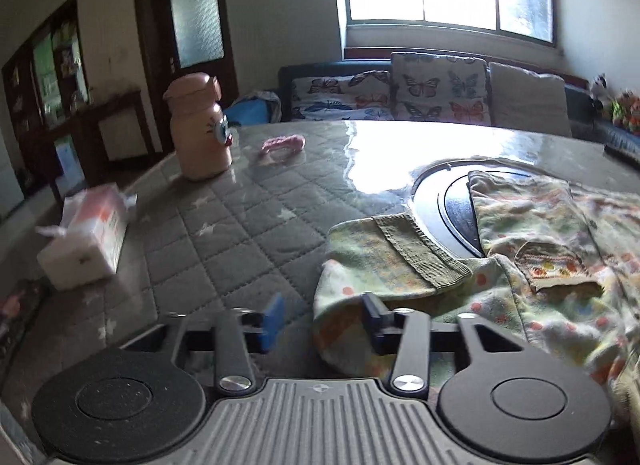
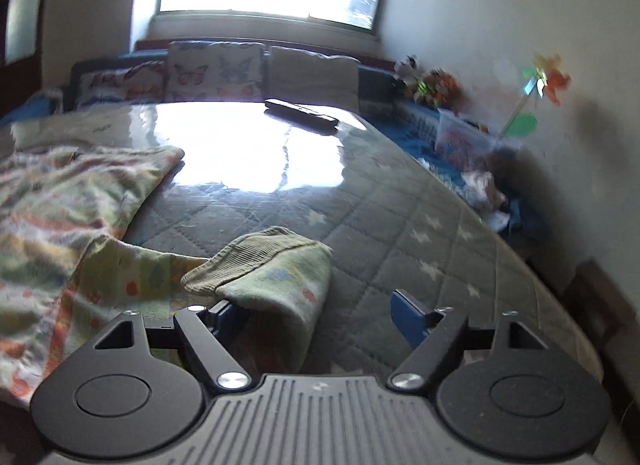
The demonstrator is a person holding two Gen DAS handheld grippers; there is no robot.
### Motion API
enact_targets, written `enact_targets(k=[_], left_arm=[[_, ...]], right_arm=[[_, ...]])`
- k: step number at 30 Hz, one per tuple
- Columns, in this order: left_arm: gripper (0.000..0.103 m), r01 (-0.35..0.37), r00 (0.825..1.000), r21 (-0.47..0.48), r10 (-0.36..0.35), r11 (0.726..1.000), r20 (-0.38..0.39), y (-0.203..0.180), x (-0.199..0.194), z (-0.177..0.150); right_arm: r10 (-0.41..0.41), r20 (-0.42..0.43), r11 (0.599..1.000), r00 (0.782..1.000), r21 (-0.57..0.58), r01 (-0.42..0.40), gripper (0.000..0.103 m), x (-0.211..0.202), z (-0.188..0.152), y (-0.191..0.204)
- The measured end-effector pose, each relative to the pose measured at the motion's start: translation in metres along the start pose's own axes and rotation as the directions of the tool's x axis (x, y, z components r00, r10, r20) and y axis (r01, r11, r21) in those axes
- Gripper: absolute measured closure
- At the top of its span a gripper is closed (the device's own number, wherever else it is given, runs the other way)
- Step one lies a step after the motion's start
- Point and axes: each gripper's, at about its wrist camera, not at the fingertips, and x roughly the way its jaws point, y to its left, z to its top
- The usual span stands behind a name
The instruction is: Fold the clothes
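1. On my left wrist view, the left gripper (image 1: 322,319) has its jaws apart. A sleeve cuff (image 1: 420,253) of the patterned garment (image 1: 540,265) lies against the right-hand blue pad; nothing is pinched.
2. The garment is spread on the tabletop (image 1: 240,225) from 1 to 4 o'clock of those jaws, partly covering a round inset plate (image 1: 448,201).
3. On my right wrist view, the right gripper (image 2: 320,317) has its jaws wide apart. The other sleeve cuff (image 2: 256,261) rests loose between them, nearer the left-hand finger.
4. The rest of the garment runs off toward 9 to 10 o'clock.
5. Left view, on the tabletop: a pink bottle (image 1: 198,125) at 11 o'clock, a tissue pack (image 1: 86,237) at 10 o'clock.
6. Right view: a dark remote (image 2: 300,113) lies at 12 o'clock, well apart from the garment.
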Motion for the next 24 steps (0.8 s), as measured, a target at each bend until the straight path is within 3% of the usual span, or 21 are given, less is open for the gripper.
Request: enact_targets(k=[3,6,8,10,18,21,24], left_arm=[[0.04,0.003,1.0,0.053,-0.003,0.999,-0.003,-0.008,0.005,-0.001],[0.027,-0.009,1.0,0.087,0.01,0.996,-0.006,-0.011,0.009,-0.004],[0.019,-0.006,1.0,0.107,0.007,0.994,-0.004,-0.014,0.01,-0.005],[0.011,-0.005,1.0,0.138,0.004,0.99,0.006,-0.018,0.01,-0.006],[0.005,-0.046,0.998,0.251,0.035,0.967,0.046,-0.032,0.027,-0.005],[0.005,-0.142,0.988,0.208,0.125,0.968,0.091,-0.023,0.034,0.002],[0.005,-0.177,0.982,0.034,0.174,0.984,0.071,0.01,0.038,0.013]], right_arm=[[-0.041,0.055,0.999,0.998,0.027,0.039,0.023,0.004,0.011,-0.008],[-0.097,0.049,0.981,0.994,0.174,0.087,0.014,0.002,0.015,-0.045],[-0.133,0.04,0.957,0.99,0.266,0.118,0.014,0.001,0.017,-0.069],[-0.147,0.022,0.949,0.989,0.285,0.135,0.014,-0.001,0.012,-0.08],[0.006,0.071,0.98,0.997,0.196,-0.02,0.012,-0.01,0.012,-0.048],[0.058,0.077,0.99,0.995,0.127,-0.068,0.011,-0.007,0.014,-0.023],[0.102,0.05,0.991,0.994,0.082,-0.106,0.011,0.002,0.012,-0.006]])
